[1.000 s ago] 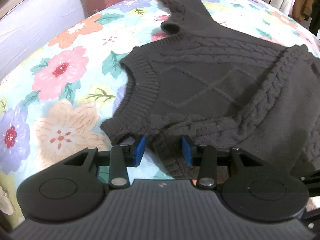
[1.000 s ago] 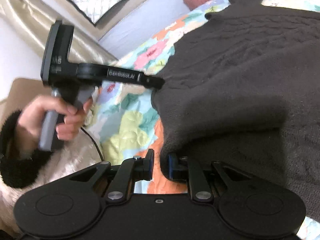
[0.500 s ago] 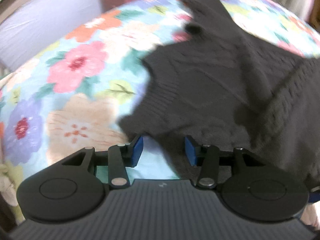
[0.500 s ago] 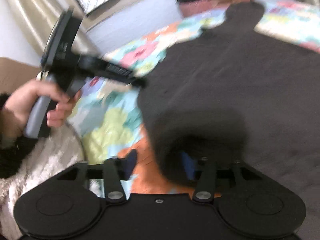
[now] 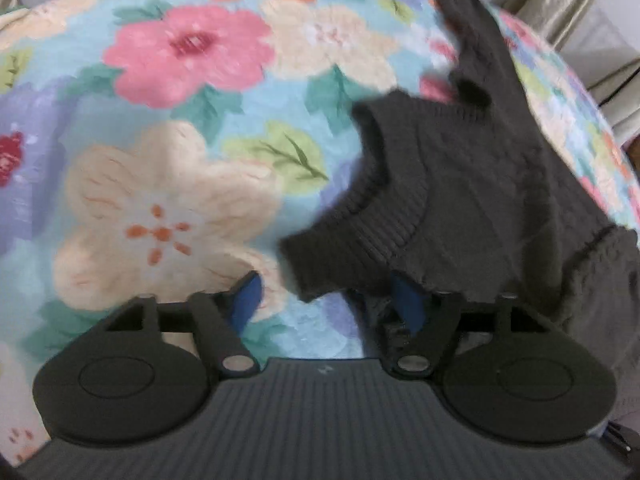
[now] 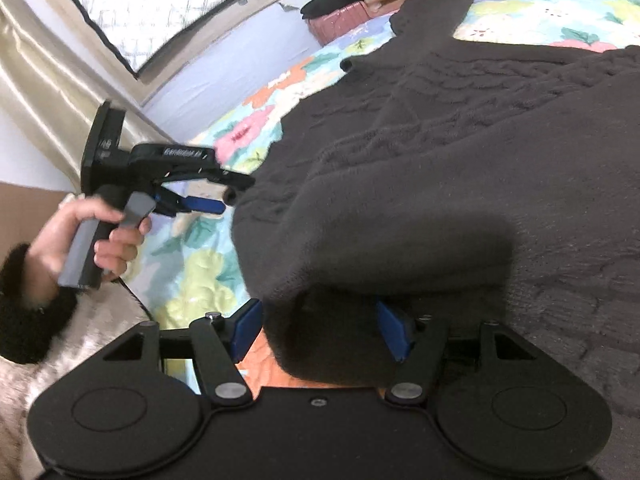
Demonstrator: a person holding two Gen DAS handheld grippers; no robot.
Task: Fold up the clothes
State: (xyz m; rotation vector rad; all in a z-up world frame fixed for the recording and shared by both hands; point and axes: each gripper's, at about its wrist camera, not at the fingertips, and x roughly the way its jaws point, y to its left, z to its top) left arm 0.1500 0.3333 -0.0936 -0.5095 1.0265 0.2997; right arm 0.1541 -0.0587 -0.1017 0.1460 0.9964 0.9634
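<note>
A dark grey cable-knit sweater (image 5: 472, 184) lies on a floral bedspread (image 5: 168, 128), partly folded over itself. My left gripper (image 5: 324, 300) is open, its blue pads wide apart; a ribbed corner of the sweater lies just in front, between the pads but loose. In the right wrist view the sweater (image 6: 460, 152) fills the right side. My right gripper (image 6: 320, 332) is open, with a folded edge of the sweater lying slack between its pads. The left gripper (image 6: 216, 200) also shows there, held in a hand at the sweater's left edge.
A pink case (image 6: 360, 16) with a black garment on top sits at the far edge of the bed. A window and gold curtain (image 6: 52, 80) stand behind. A fluffy beige blanket (image 6: 80, 340) lies at the near left. The bedspread (image 6: 192, 280) shows left of the sweater.
Both grippers have opened and let go of the sweater. The left gripper has swung to the left, so the sweater now sits to its right.
</note>
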